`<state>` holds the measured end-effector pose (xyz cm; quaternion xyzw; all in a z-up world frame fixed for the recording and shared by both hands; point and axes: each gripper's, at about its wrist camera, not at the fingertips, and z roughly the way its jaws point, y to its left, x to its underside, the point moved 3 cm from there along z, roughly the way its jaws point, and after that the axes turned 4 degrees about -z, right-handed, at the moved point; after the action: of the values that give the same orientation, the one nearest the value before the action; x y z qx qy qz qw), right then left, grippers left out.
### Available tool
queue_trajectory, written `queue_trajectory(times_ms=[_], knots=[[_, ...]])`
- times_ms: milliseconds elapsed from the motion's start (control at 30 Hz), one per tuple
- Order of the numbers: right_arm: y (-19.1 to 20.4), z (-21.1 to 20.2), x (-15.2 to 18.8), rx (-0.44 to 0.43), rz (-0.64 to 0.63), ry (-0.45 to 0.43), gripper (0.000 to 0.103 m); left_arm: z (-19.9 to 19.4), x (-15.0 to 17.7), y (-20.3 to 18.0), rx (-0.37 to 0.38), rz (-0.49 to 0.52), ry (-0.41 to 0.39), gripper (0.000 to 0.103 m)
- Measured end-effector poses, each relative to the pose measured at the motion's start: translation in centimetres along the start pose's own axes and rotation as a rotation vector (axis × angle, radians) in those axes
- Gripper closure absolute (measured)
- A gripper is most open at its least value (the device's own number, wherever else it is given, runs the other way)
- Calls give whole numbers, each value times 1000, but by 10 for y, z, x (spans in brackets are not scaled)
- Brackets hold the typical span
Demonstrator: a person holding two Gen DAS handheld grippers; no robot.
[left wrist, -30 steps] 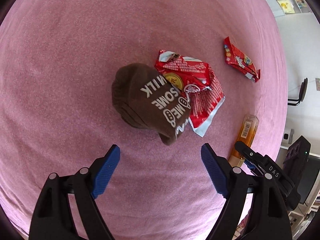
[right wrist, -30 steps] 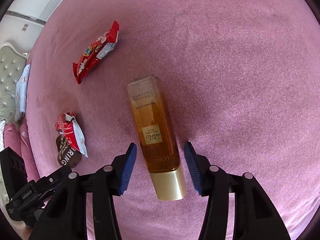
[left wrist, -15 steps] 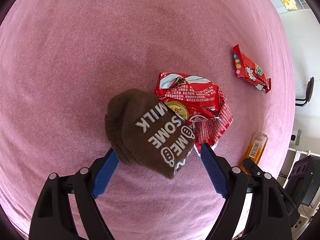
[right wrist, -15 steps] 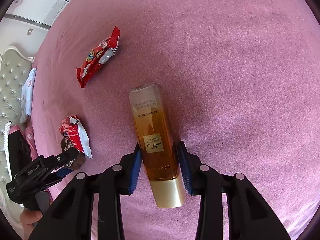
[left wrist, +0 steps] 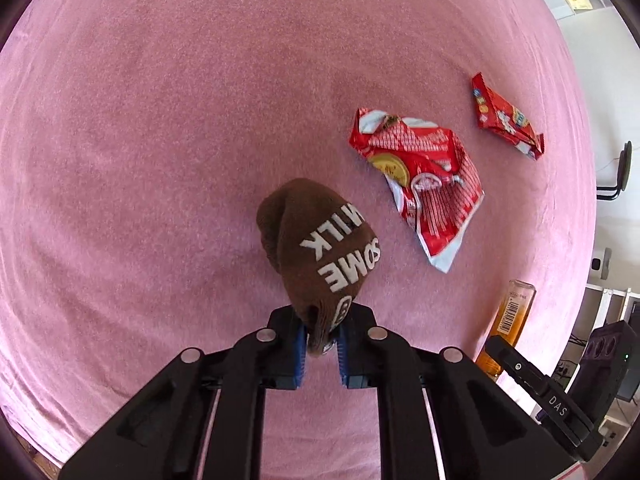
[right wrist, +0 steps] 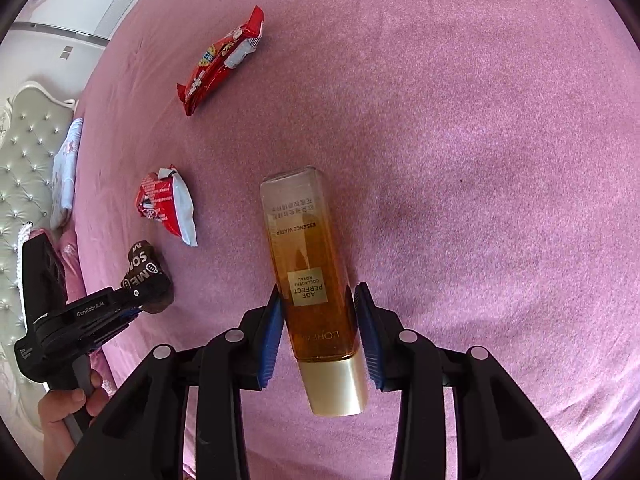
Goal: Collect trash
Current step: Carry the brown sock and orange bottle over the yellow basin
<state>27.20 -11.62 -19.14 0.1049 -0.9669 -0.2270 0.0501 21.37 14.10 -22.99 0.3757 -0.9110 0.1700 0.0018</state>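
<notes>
1. Pink bedspread (left wrist: pixel 200 120) fills both views; tufted grey headboard (right wrist: pixel 28 160) at far left of the right wrist view, white shelves/furniture at right edge of the left wrist view.
2. Left gripper (left wrist: pixel 322 350): blue pads together, clamped on lower end of a brown wrapper (left wrist: pixel 320 248) w/ white lettering ("SOME", "MILK" readable). Wrapper bunched, sticks out ahead of the pads. In the right wrist view same gripper sits at lower left, a hand (right wrist: pixel 68 408) on its handle.
3. Right gripper (right wrist: pixel 320 332): pads pressed on both sides of an amber bottle (right wrist: pixel 308 256), gripping lower body just above the gold cap (right wrist: pixel 338 386). Cap end points toward camera, clear end away. Label reads "AGE PERFECT", "ESSENCE WATER".
4. Crumpled red-and-white bag (left wrist: pixel 424 176) lies flat on spread, up and right of the brown wrapper, apart from it; between the two grippers' items in the right wrist view.
5. Small red snack pack (left wrist: pixel 506 118) further right, near bed edge, well apart from both grippers.
6. Bottle also seen in left wrist view at lower right, barcode side up, partly behind right gripper's black body.
</notes>
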Motion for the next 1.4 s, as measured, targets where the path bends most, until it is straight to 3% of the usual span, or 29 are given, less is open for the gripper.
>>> queue_trajectory(times_ms=[367, 700, 1167, 1400], knots=[[3, -24, 62, -101, 48, 46, 68, -3, 105, -7, 64, 109, 103, 91], [-4, -53, 149, -131, 122, 44, 68, -16, 193, -23, 93, 261, 170, 91], [-56, -113, 280, -124, 281, -83, 68, -16, 335, -48, 105, 557, 310, 91], [-98, -143, 334, -124, 378, -164, 68, -4, 407, -82, 82, 705, 377, 91]])
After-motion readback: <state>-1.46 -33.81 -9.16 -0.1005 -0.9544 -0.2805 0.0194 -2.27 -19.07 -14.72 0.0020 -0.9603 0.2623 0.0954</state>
